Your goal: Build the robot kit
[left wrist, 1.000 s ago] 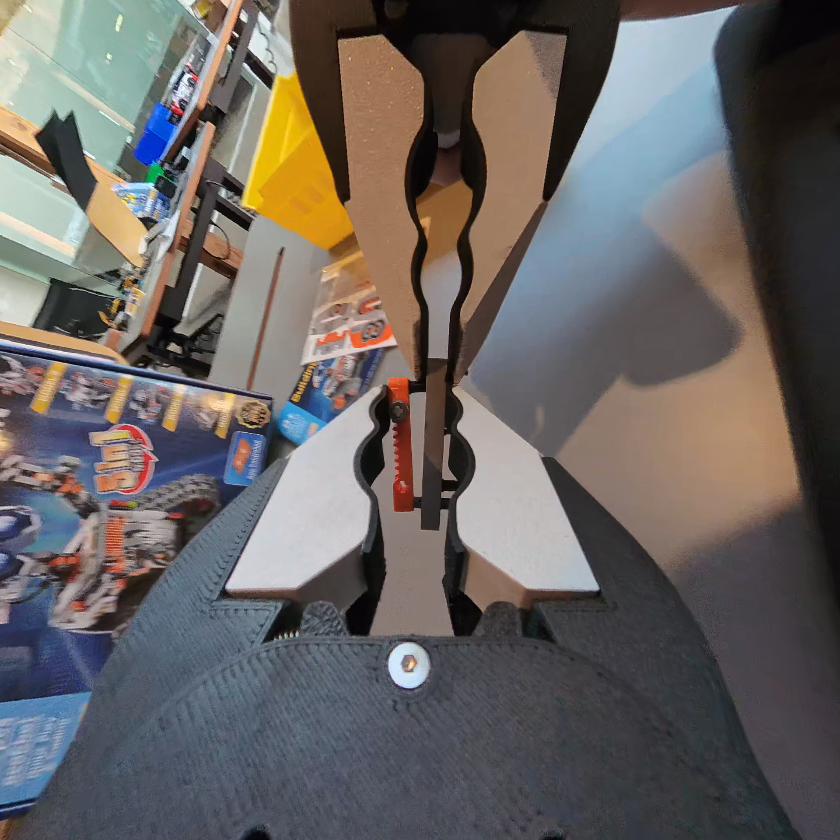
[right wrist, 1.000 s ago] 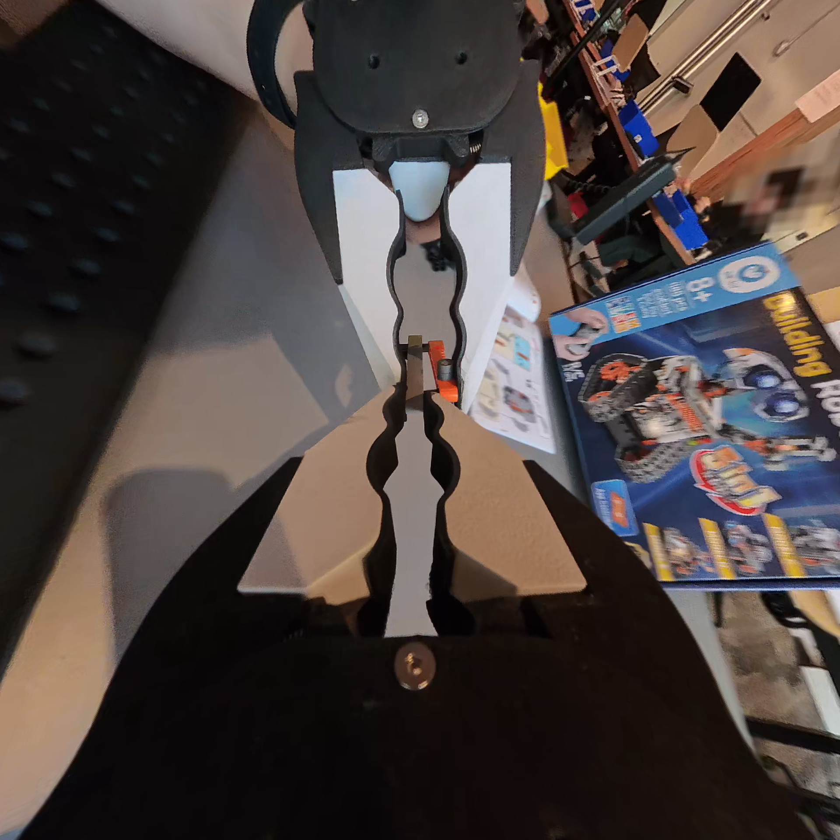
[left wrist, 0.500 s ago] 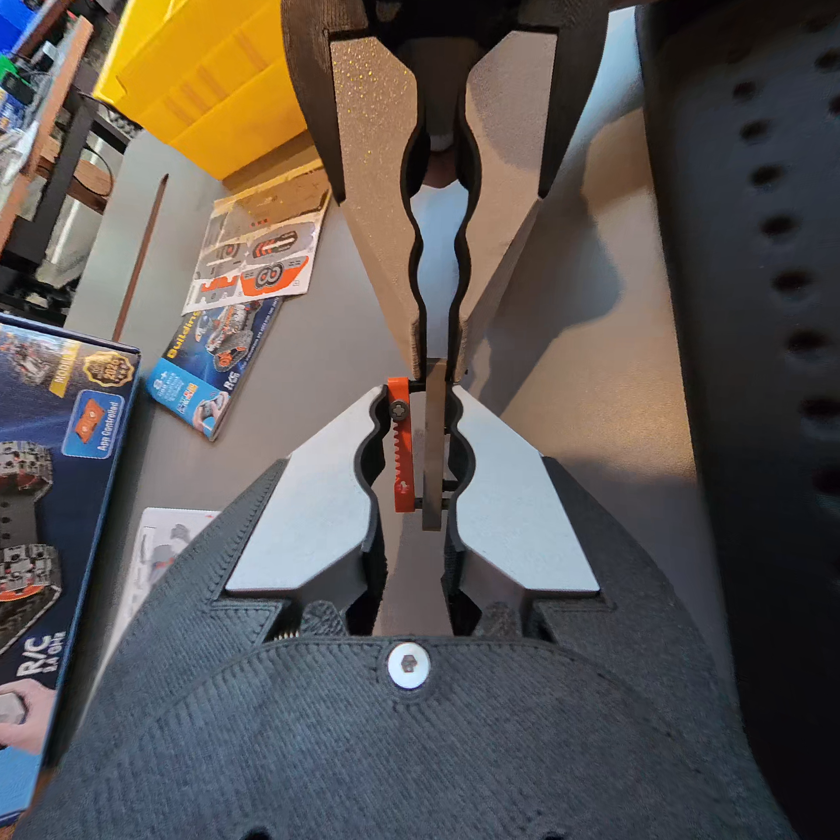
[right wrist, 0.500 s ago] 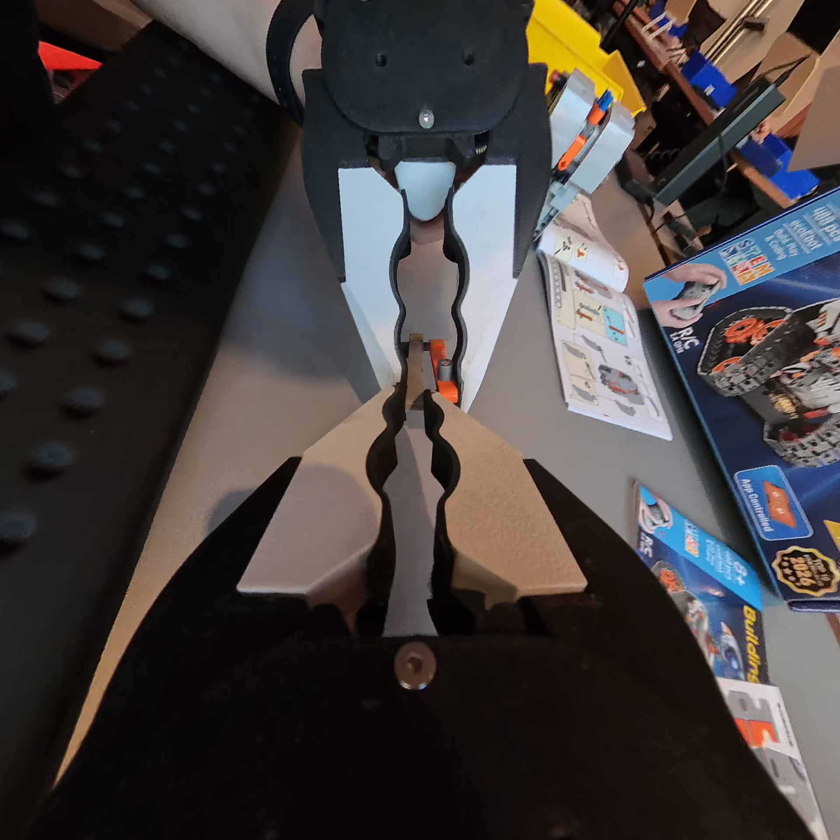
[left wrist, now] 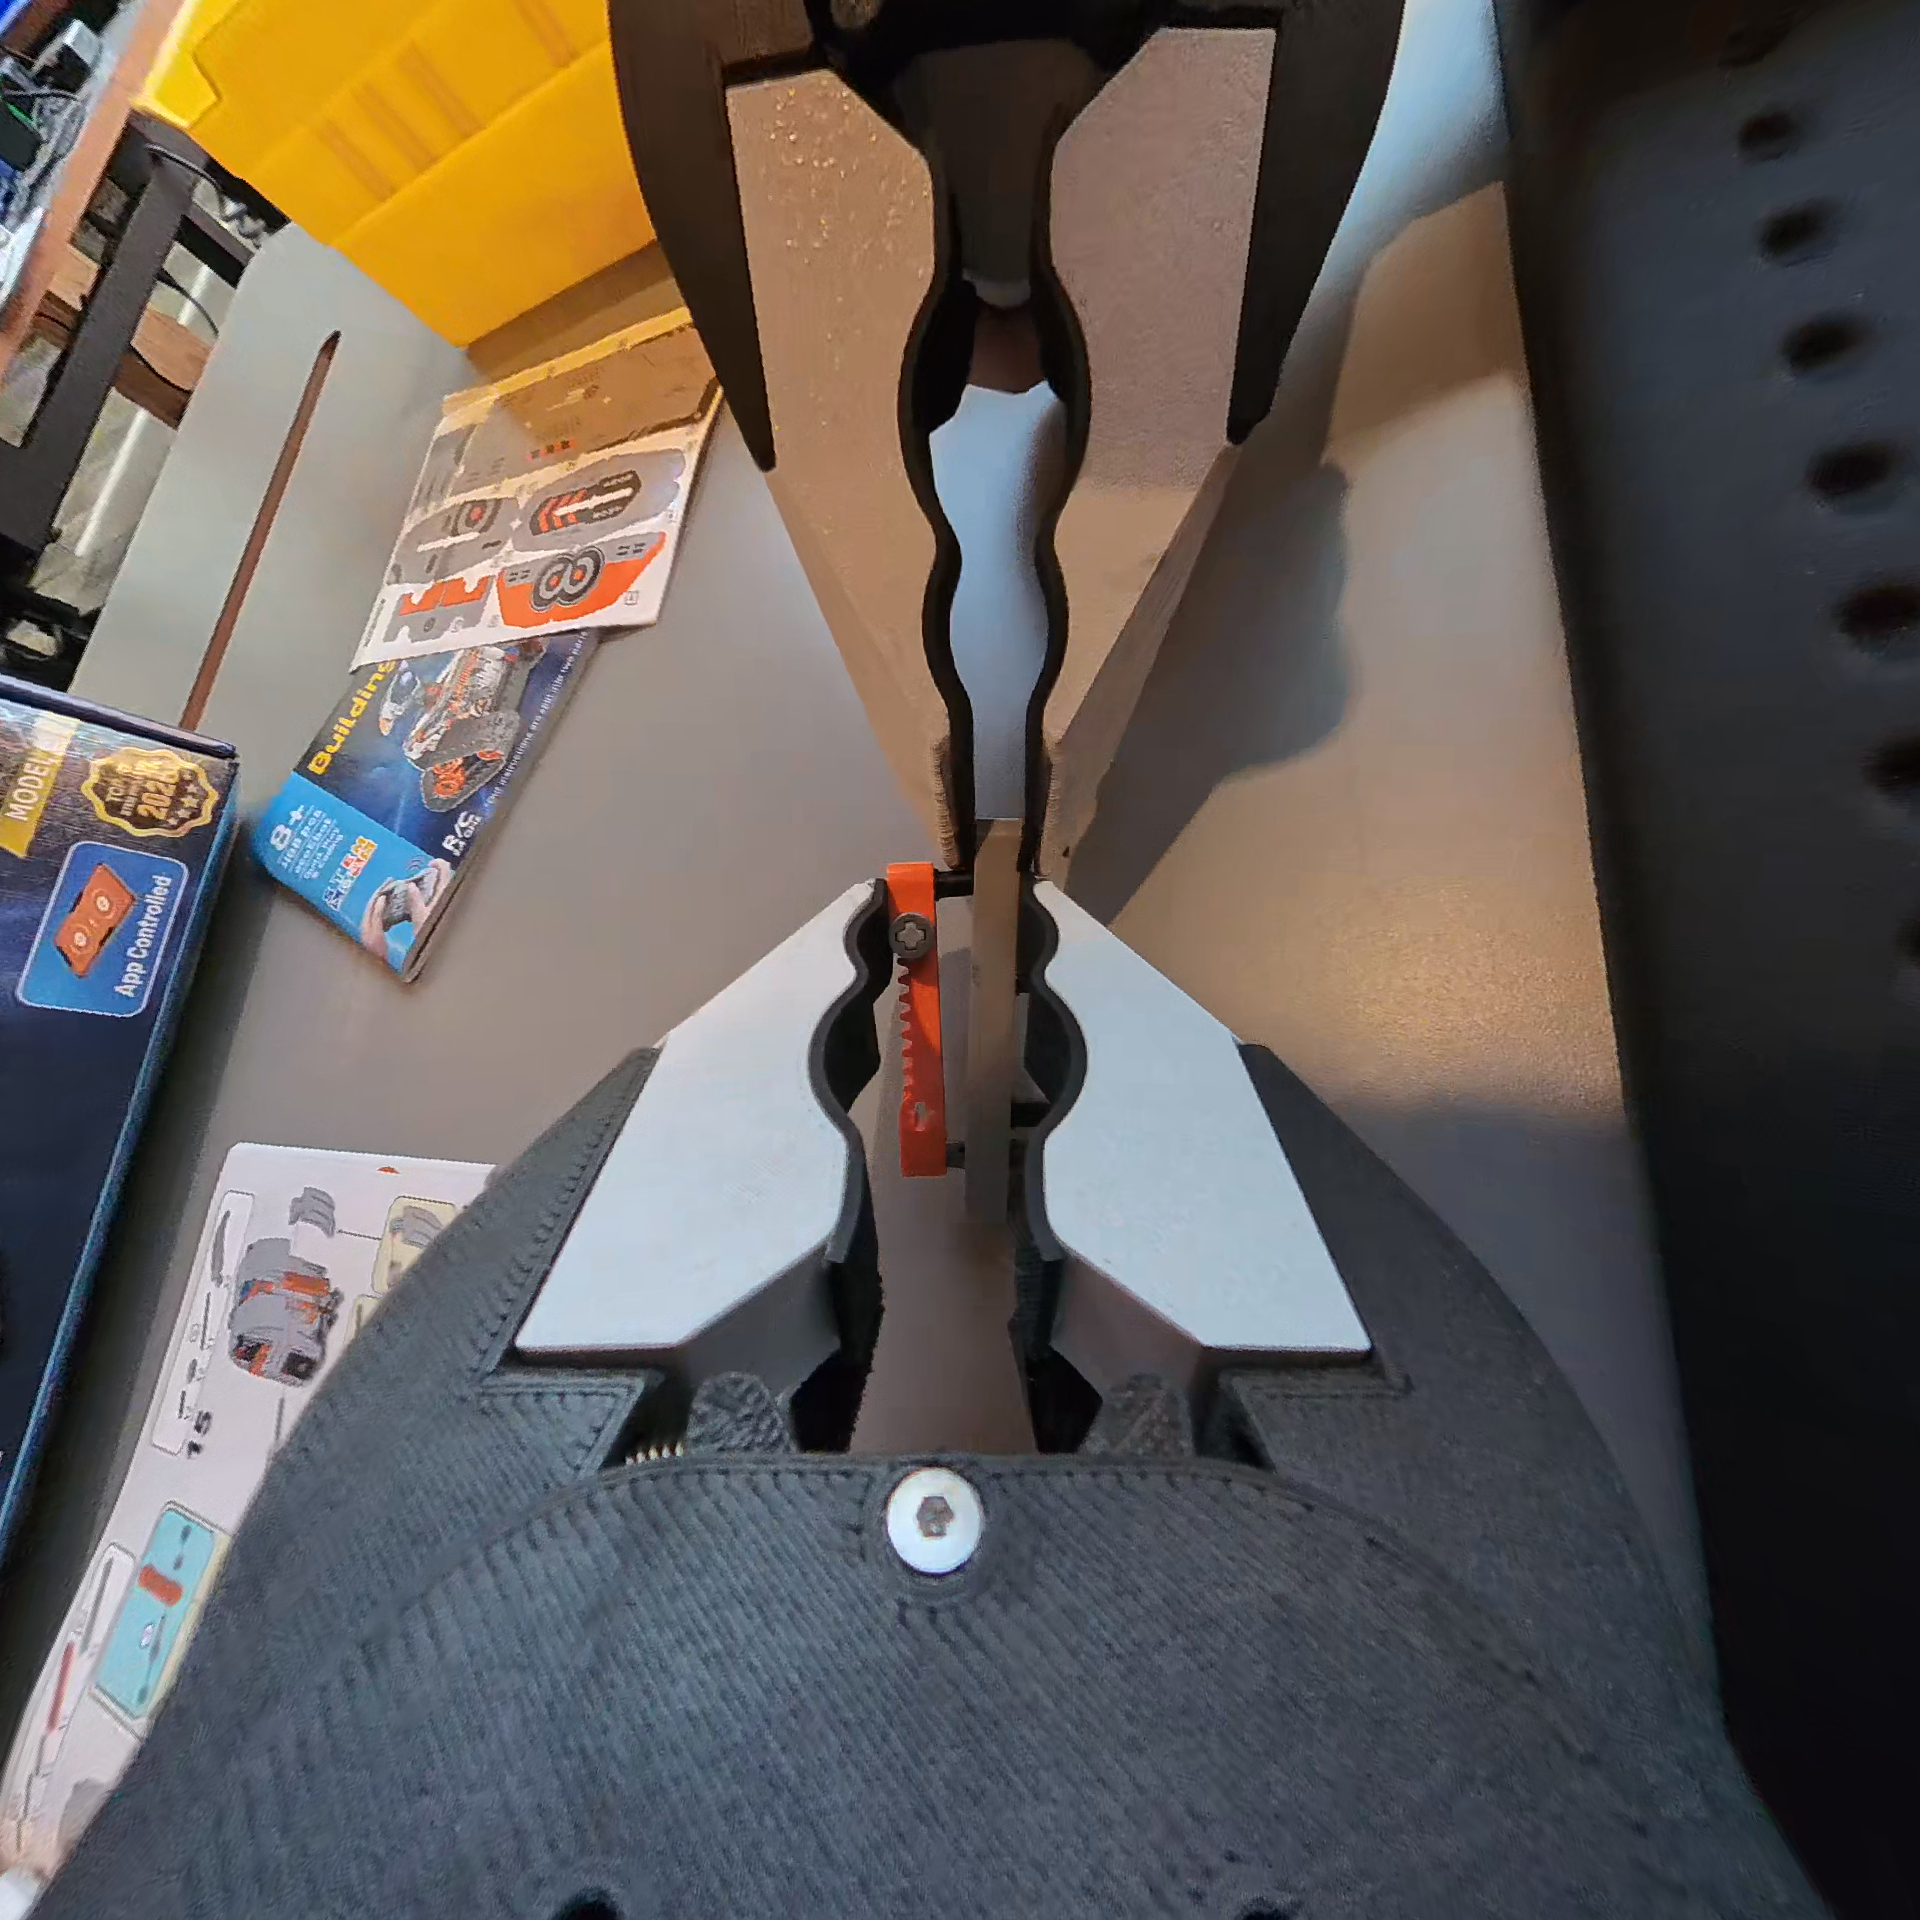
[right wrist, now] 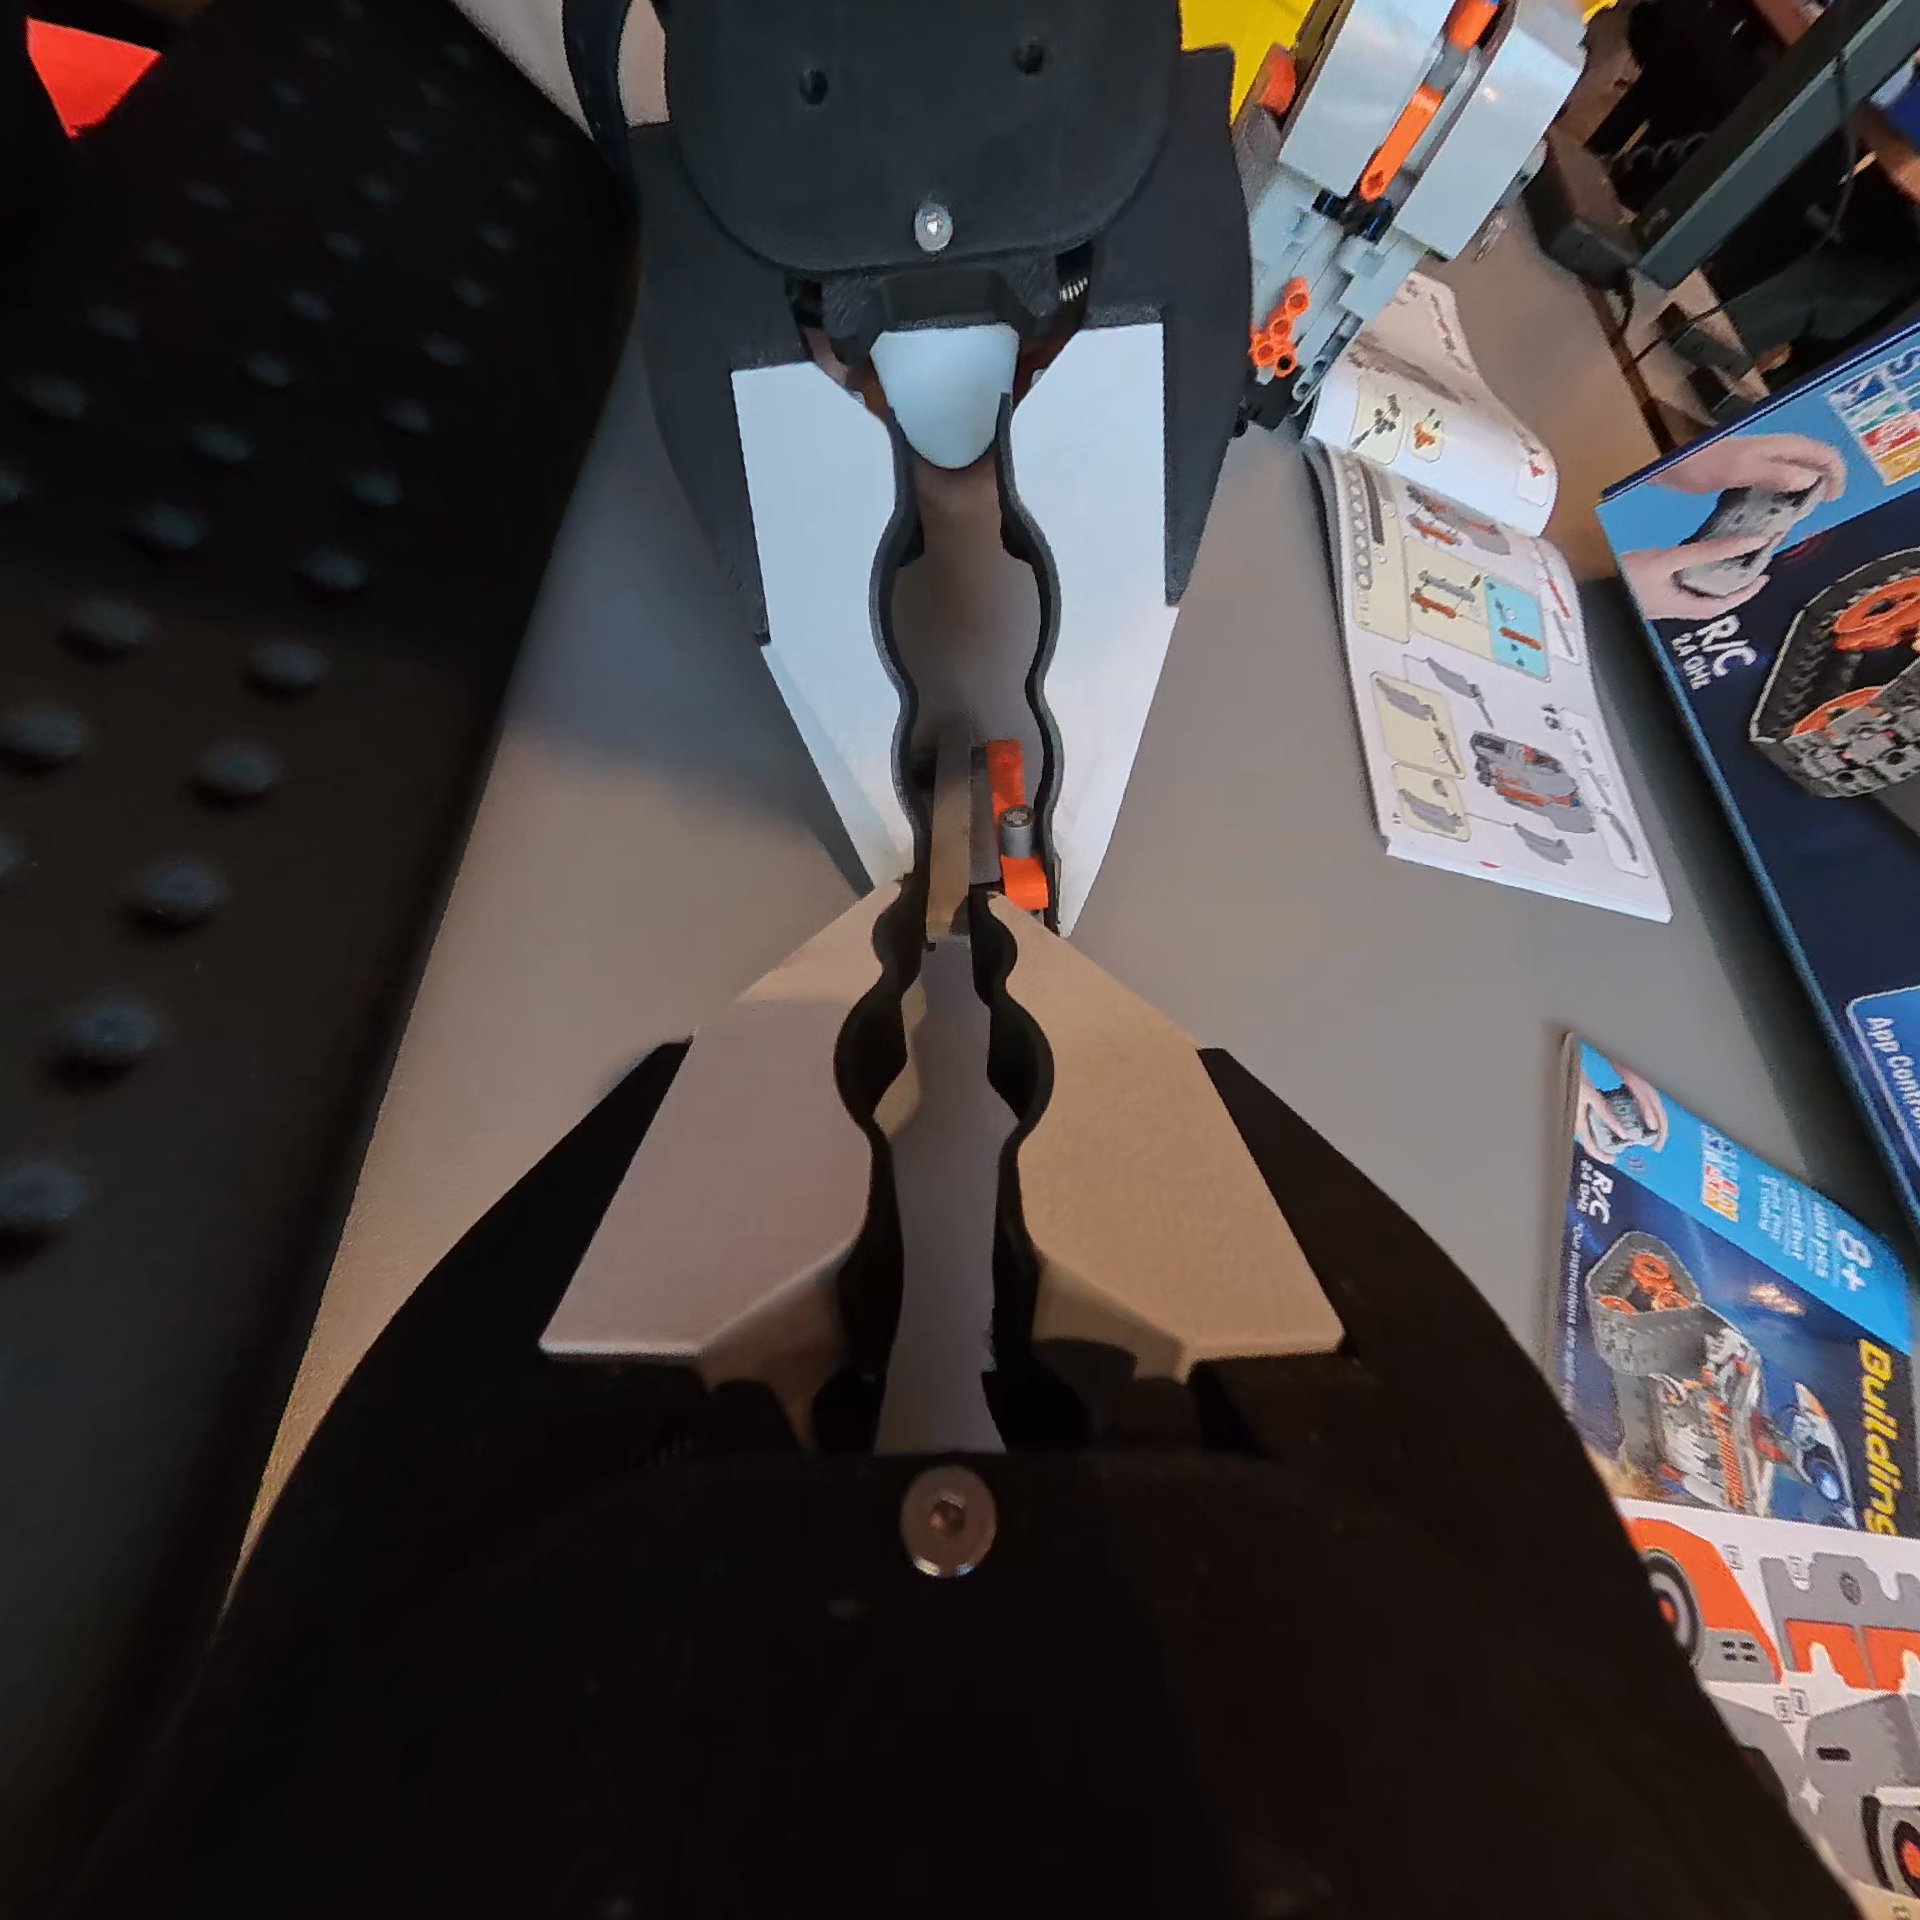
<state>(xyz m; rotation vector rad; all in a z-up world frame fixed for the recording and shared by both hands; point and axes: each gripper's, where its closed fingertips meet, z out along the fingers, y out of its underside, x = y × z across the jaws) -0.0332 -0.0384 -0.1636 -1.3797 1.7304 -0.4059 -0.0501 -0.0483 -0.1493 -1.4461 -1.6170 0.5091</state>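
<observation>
Workshop: cluttered shelves [left wrist: 62, 156], yellow bins [left wrist: 436, 156]

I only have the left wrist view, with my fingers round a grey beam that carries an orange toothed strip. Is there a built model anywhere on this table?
Observer: Yes. The right wrist view shows a grey block model with orange parts standing on the table, beyond the left gripper.
Operator: I can see part of an instruction page. Is that booklet open?
Observer: It is. The booklet lies open beside the model, and its far page curls up near the model's foot.
Operator: Is there anything by the black mat?
Observer: A red triangular thing shows at the far edge of the studded mat. I cannot tell what it is.
</observation>
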